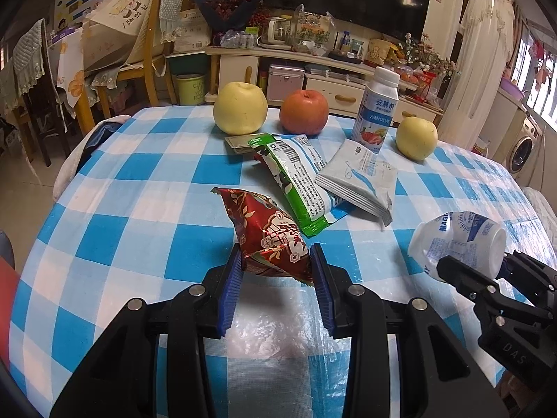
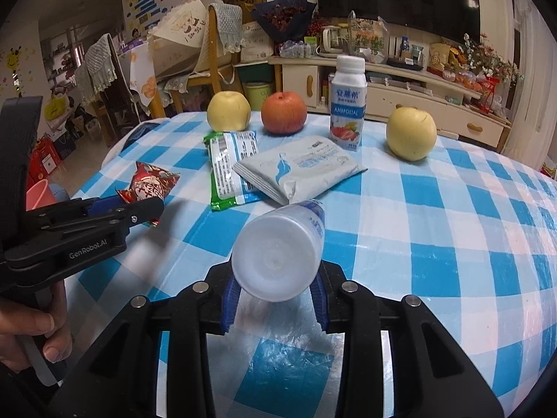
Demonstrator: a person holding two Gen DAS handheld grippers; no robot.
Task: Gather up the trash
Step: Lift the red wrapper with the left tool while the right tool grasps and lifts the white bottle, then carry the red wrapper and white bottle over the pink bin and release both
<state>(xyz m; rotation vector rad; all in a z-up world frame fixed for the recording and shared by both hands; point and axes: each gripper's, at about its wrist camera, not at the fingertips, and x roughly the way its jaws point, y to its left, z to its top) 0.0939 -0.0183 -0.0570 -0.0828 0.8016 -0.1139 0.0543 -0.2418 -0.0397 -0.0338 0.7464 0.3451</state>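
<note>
My left gripper is shut on a red snack wrapper and holds it just above the checked table; the wrapper also shows in the right wrist view. My right gripper is shut on a crumpled white plastic bottle, its base facing the camera; the bottle also shows in the left wrist view. A green and white wrapper and a white and blue pouch lie on the table beyond both grippers.
At the far edge of the blue checked tablecloth stand a yellow apple, a red apple, an upright yogurt bottle and a second yellow apple. Chairs and a TV cabinet lie behind.
</note>
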